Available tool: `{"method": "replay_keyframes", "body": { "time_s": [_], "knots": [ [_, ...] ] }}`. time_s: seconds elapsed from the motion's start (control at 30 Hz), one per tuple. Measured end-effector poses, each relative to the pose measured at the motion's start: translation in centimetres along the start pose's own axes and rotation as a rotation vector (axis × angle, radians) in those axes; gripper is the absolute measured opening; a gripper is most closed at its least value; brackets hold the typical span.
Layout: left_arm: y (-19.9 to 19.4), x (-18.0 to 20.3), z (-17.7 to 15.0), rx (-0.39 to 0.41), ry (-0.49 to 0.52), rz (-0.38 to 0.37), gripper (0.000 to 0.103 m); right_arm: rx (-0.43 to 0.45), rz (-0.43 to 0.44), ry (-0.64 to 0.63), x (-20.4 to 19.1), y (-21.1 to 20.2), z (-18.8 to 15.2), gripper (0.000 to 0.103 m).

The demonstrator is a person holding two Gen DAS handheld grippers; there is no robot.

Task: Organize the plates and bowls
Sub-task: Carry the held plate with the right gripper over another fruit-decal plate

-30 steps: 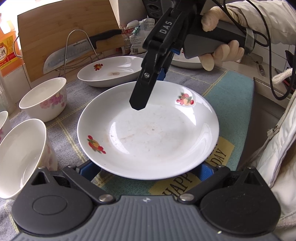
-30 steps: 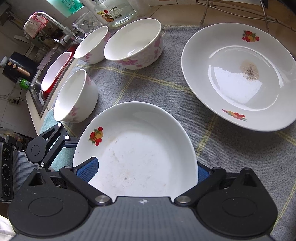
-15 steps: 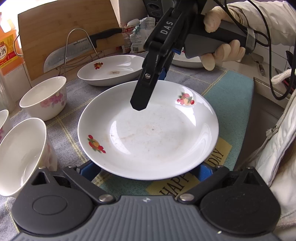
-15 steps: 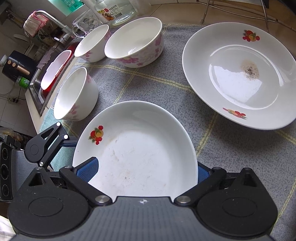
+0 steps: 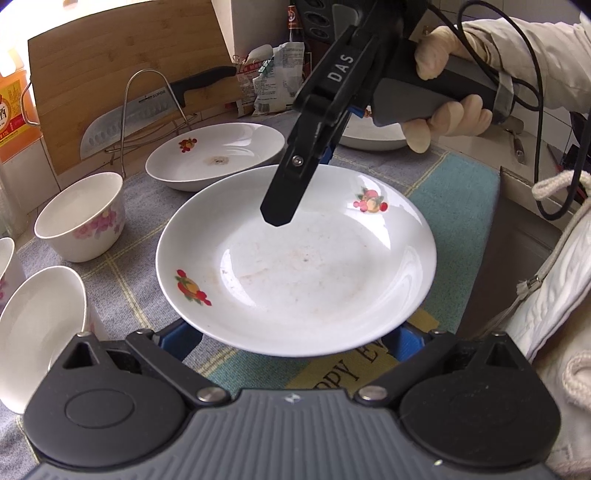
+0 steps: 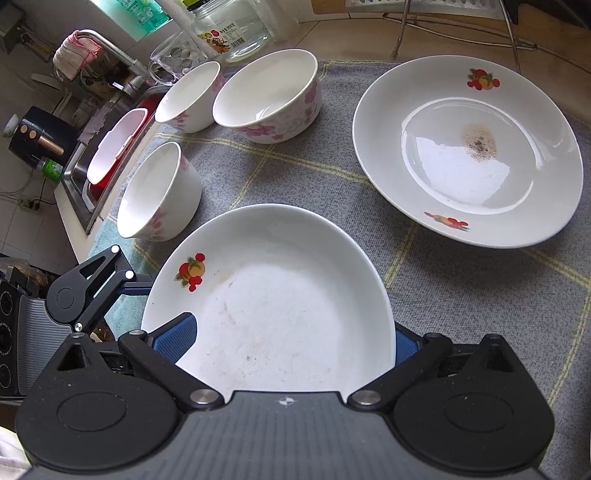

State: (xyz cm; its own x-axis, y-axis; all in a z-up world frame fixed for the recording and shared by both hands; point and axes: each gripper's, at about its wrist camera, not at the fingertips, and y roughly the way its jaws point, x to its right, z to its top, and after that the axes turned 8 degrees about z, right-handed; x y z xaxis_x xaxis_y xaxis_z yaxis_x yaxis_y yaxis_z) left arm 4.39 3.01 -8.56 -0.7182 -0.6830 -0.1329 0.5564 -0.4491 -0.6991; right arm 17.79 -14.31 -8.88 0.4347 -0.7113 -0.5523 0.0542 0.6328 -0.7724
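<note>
A white plate [image 5: 295, 273] with fruit prints lies in front of me on the checked cloth [image 5: 122, 258]. My left gripper [image 5: 291, 343] is open, its blue pads [image 5: 177, 339] tucked under the plate's near rim on both sides. My right gripper [image 6: 288, 339] is open too. It reaches in from the far side, and its black fingers [image 5: 280, 206] hang over the plate [image 6: 280, 295]. A second, deeper plate [image 6: 469, 147] with a dark stain sits beyond. Three flowered bowls [image 6: 266, 96] [image 6: 188, 96] [image 6: 159, 192] stand to the left.
A third plate [image 5: 369, 140] lies behind the gloved hand [image 5: 443, 114]. A cutting board [image 5: 125, 66], knife [image 5: 122, 118] and wire rack [image 5: 147, 110] stand at the back. The sink [image 6: 110, 155] and a glass jar [image 6: 229, 26] border the cloth. A jacket [image 5: 554, 295] is at the right.
Almost nothing. My right gripper has dipped very slightly over the plate; the plate, the bowls and my left gripper stay where they were.
</note>
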Motion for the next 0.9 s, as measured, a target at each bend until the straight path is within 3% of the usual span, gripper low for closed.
{"method": "replay_keyframes", "body": {
  "time_s": [0.9],
  "knots": [
    [3.4,5.5,7.8,0.027,0.078,-0.023,0.101,0.118,-0.016,0.024,5.3,-8.8,-3.9,0.103]
  ]
}}
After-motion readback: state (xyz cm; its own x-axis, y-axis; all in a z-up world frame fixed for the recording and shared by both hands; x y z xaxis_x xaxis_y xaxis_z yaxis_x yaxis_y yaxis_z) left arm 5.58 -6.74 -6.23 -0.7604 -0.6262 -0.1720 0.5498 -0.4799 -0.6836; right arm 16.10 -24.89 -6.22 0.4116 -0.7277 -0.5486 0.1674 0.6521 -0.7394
